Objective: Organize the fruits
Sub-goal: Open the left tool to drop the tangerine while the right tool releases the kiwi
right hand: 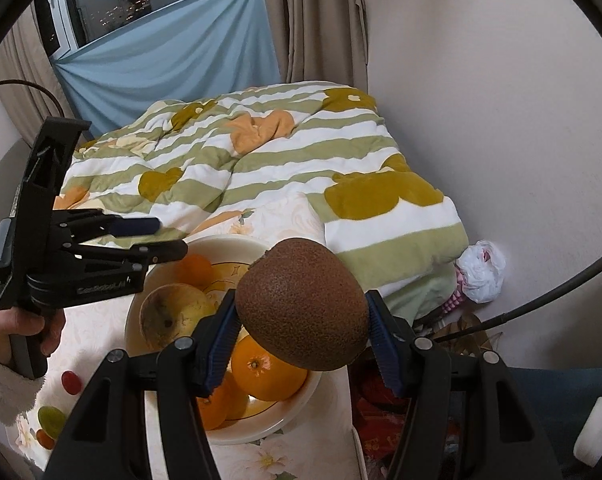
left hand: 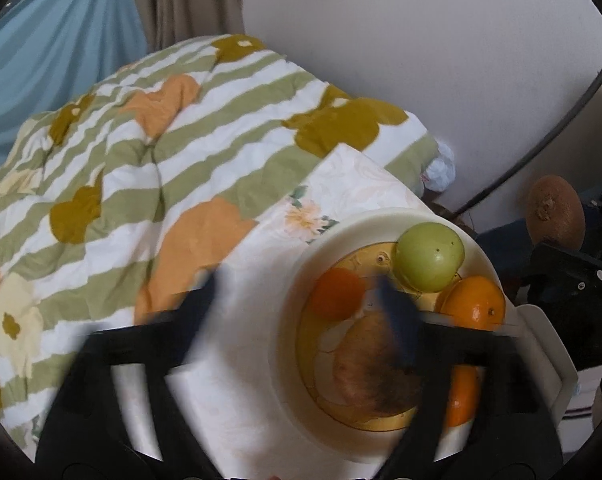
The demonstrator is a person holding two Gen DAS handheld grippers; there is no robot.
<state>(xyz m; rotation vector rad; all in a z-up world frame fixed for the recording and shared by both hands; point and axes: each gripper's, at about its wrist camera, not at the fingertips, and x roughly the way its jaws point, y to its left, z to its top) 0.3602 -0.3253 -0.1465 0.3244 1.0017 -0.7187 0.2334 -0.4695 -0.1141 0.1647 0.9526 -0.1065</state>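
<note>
The right gripper (right hand: 303, 330) clamps a kiwi (right hand: 301, 306) above the bowl (right hand: 237, 438); the left gripper (right hand: 173, 238), fingers apart, holds nothing.

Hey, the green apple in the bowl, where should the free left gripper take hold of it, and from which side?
Probably from above, across the round middle of the green apple. It sits at the bowl's far rim with an orange close beside it, so side access looks tight. The left gripper is open and empty; the right gripper holds the kiwi.
</note>
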